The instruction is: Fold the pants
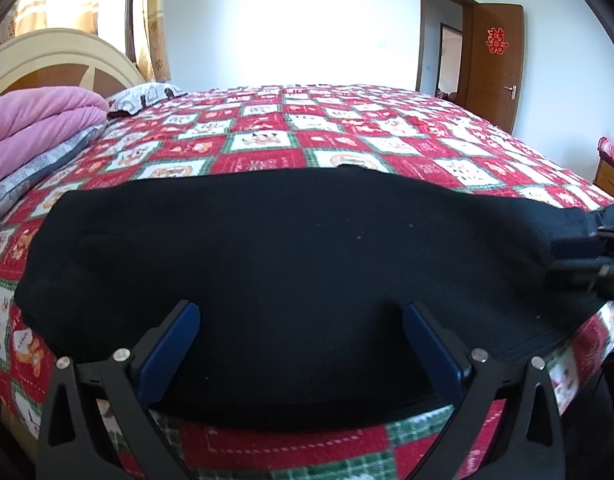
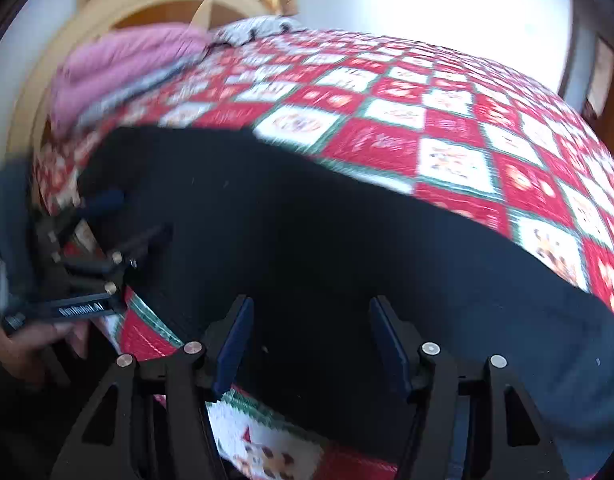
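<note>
My left gripper (image 1: 301,320) and right gripper (image 2: 309,320) hover with jaws spread over the near edge of the flat black fabric pants (image 1: 287,260) (ready to pinch it), laid lengthwise left-to-right on the red checked quilt (image 1: 347,136).

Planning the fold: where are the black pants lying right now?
The black pants lie spread across the near edge of the red patchwork quilt, under both open grippers, the pink folded blanket to their left.

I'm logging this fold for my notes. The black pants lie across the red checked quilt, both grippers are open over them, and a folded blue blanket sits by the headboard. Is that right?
Not quite: the folded blanket by the headboard is pink, not blue, as the left wrist view shows. The rest holds: the black pants lie across the red checked quilt, and the left gripper and right gripper are both open over them.
</note>
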A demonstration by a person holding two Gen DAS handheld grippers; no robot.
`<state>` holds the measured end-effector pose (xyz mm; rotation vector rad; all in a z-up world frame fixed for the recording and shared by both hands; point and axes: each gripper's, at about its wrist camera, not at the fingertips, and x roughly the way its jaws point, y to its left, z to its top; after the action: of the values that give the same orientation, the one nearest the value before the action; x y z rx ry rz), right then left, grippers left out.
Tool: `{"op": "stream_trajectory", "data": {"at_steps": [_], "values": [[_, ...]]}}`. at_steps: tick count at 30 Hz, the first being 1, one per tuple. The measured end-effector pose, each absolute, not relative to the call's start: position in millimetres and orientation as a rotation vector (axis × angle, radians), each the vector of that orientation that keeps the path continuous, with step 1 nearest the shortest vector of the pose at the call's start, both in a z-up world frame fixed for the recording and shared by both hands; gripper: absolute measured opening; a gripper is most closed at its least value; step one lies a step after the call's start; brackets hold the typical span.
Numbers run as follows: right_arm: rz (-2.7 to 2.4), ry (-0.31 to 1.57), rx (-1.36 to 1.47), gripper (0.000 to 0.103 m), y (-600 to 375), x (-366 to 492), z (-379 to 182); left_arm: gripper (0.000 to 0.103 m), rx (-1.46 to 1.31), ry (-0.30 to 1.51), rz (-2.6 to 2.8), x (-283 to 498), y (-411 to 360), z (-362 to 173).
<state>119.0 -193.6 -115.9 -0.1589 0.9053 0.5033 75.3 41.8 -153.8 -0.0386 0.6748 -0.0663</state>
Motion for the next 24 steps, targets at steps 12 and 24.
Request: {"op": "stream_trajectory", "data": {"at_steps": [12,24], "values": [[0.151,0.71,0.153,0.061,-401,90,-47,0.103,-0.038,0.718,-0.206,90,-2,-135],[-0.318,0.563,0.63,0.065,-613,29,-41,0.103,-0.021,0.719,-0.151,91,-17,-149]]}}
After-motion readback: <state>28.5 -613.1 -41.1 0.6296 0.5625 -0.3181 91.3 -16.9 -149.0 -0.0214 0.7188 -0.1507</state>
